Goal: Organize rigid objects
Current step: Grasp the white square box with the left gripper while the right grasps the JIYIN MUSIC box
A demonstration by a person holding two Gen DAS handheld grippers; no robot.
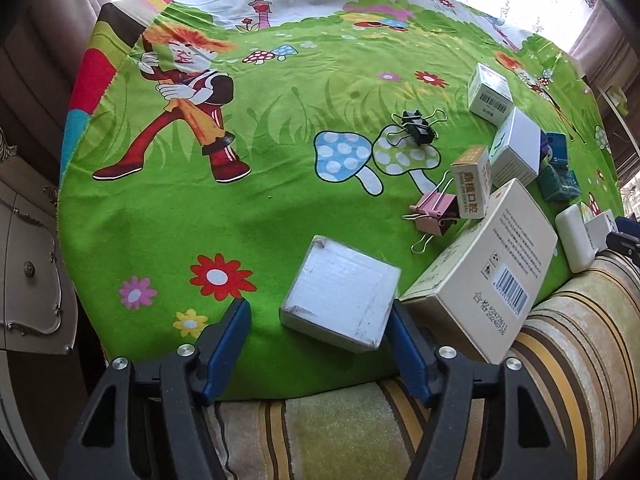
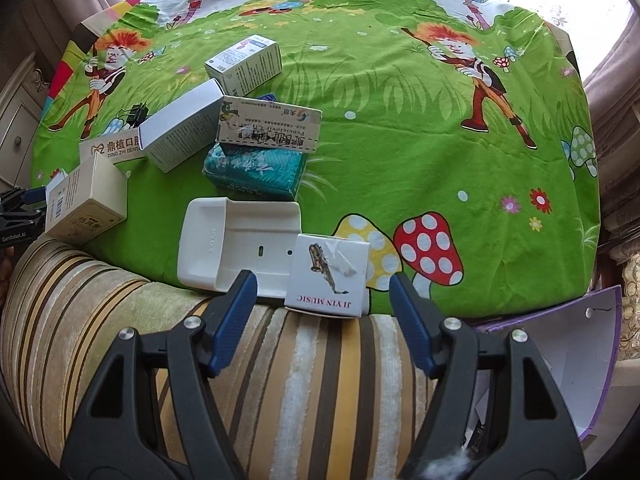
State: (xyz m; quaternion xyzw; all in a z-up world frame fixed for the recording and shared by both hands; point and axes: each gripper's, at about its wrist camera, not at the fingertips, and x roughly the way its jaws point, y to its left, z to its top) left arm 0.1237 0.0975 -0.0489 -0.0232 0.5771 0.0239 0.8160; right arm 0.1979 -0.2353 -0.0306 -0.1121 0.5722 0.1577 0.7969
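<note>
My left gripper (image 1: 318,320) is open, its jaws on either side of a white square box (image 1: 340,306) on the green cartoon cloth (image 1: 240,200). Beside it lie a large cream box with a barcode (image 1: 486,272), a pink binder clip (image 1: 434,216), a black binder clip (image 1: 418,127) and several small boxes. My right gripper (image 2: 322,292) is open and empty just in front of a white "JEYIN MUSIC" box (image 2: 328,274). A white plastic tray (image 2: 236,242), a teal packet (image 2: 254,172) and several boxes lie behind it.
A striped cushion (image 2: 300,380) runs along the cloth's near edge. A purple and white paper bag (image 2: 576,360) stands at the right. A white cabinet with drawers (image 1: 28,264) is at the left. Curtains and a bright window are behind.
</note>
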